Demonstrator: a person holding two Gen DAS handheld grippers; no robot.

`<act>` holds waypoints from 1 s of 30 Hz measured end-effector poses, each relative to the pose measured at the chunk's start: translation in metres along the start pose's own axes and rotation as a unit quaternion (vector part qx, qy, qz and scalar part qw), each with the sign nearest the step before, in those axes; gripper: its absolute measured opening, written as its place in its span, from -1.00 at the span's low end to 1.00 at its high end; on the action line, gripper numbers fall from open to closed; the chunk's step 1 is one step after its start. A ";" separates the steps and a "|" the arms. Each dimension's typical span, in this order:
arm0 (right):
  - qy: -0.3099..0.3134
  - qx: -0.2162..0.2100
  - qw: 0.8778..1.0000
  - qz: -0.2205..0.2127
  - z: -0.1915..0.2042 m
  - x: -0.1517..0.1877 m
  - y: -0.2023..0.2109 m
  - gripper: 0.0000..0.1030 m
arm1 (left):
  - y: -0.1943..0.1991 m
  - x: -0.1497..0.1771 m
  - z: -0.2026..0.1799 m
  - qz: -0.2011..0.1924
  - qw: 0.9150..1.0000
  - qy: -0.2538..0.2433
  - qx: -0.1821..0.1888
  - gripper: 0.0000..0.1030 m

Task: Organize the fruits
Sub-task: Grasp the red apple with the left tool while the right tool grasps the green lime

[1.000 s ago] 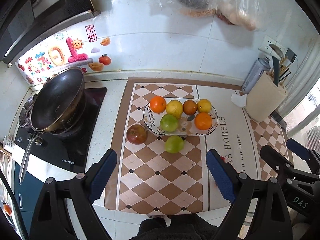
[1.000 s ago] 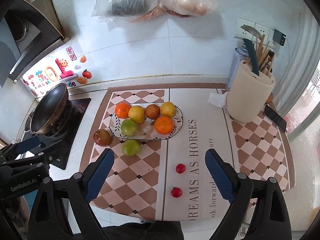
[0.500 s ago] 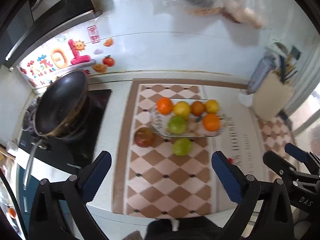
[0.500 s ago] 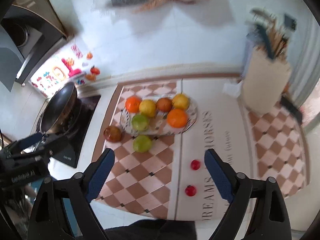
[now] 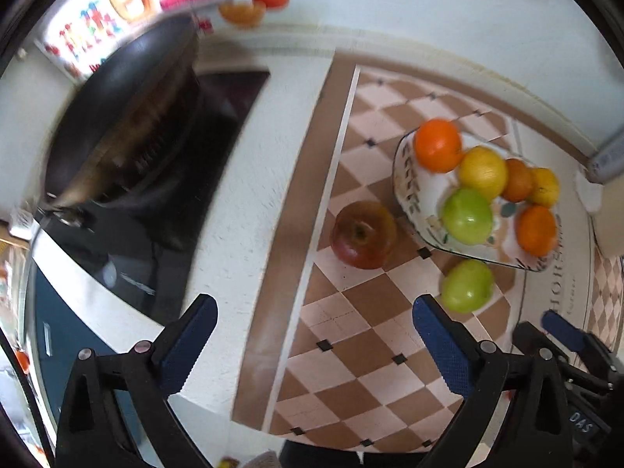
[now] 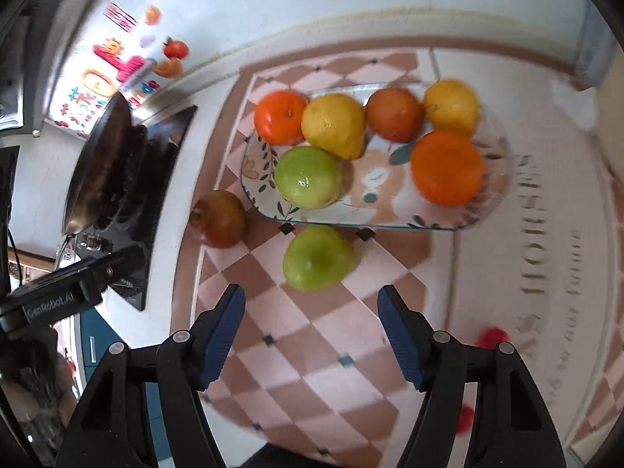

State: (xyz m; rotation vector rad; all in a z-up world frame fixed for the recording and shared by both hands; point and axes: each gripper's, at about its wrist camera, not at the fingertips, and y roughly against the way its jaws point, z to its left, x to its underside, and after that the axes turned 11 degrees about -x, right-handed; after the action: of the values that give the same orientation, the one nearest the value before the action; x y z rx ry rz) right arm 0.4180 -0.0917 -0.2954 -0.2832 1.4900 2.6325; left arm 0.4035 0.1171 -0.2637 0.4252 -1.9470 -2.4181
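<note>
The right gripper [image 6: 310, 331] has its two blue-padded fingers [image 6: 222, 329] spread wide with nothing between them. Just above the gap, at frame centre, a loose green fruit [image 6: 318, 258] lies on the checkered mat [image 6: 312, 351], touching neither pad. Directly beyond it stands the patterned plate [image 6: 491, 202], which carries a second green fruit [image 6: 308, 177], three oranges, and two yellow fruits. A red apple [image 6: 219, 218] sits on the mat just beside the plate's left end. Two small red fruits [image 6: 492, 336] lie at lower right of the frame, blurred.

The left gripper [image 5: 314, 335] is likewise fully open and holds nothing. Its right pad [image 5: 440, 345] sits near the loose green fruit [image 5: 467, 286] at the right of the frame. The red apple [image 5: 364, 234] lies on the mat above the gap, just beside the plate [image 5: 407, 191]. A dark pan [image 5: 124, 109] on the black cooktop [image 5: 163, 210] occupies the left of the frame. The right gripper's body shows at lower right.
</note>
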 end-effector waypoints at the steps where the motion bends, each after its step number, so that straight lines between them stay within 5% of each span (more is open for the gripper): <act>1: -0.005 0.002 1.000 0.006 -0.003 -0.005 -0.010 0.42 | -0.012 -0.005 -0.001 0.015 1.000 0.005 0.002 0.99; 9: -0.054 0.001 0.996 0.069 -0.025 -0.028 -0.077 0.42 | -0.052 -0.037 -0.027 0.052 0.999 -0.013 0.003 0.99; 20: -0.054 -0.001 0.994 0.094 -0.021 -0.038 -0.105 0.27 | -0.095 -0.056 -0.053 0.101 0.992 -0.050 0.047 0.98; 22: -0.044 0.005 0.994 0.095 -0.017 -0.039 -0.107 0.23 | -0.097 -0.055 -0.053 0.097 0.992 -0.049 0.056 0.78; 24: -0.040 0.006 0.994 0.097 -0.015 -0.039 -0.108 0.22 | -0.098 -0.055 -0.055 0.097 0.992 -0.053 0.060 0.21; 30: -0.012 0.016 0.994 0.105 -0.006 -0.023 -0.099 0.22 | -0.087 -0.037 -0.063 0.088 0.992 -0.063 0.063 0.20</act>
State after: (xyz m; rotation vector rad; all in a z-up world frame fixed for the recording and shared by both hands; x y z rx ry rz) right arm 0.4589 -0.0458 -0.3764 -0.0949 1.6362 2.7551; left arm 0.4665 0.0834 -0.3516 0.0975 -2.0957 -2.2742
